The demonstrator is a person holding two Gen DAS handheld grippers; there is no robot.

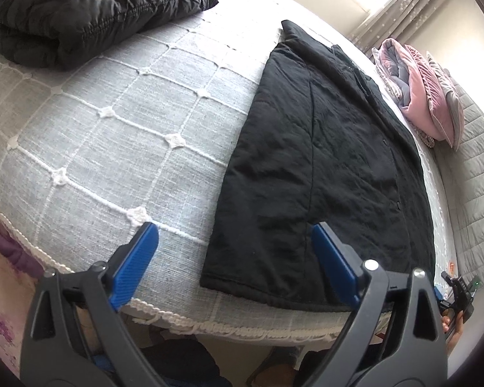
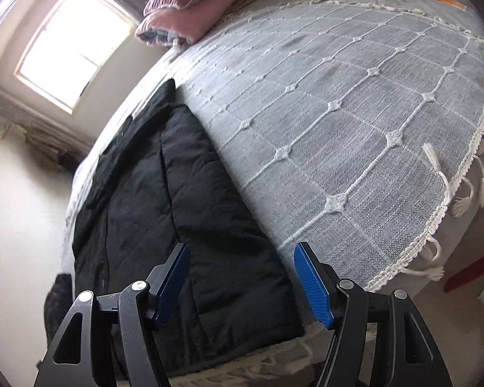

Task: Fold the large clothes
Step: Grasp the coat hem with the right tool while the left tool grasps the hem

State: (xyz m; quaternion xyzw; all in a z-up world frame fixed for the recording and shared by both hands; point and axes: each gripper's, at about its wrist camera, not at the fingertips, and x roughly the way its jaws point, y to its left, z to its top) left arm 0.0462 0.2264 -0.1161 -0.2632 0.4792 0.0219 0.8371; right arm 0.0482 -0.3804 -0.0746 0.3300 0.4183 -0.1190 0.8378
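Both grippers, left (image 1: 234,258) and right (image 2: 242,283), gape empty; pinch the long black quilted coat's (image 1: 322,161) lower-frame hem corners, then fold upward evenly.

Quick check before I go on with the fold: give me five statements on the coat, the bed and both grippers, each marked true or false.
1. The black coat lies flat on the grey bedspread. True.
2. The left gripper is clamped on the coat. False: its jaws stand open, gripping nothing.
3. A black puffer jacket lies folded further up the bed. True.
4. The right gripper is shut. False: it is open above the coat's hem.
5. The pink bedding lies on the coat. False: it sits apart, beyond it.
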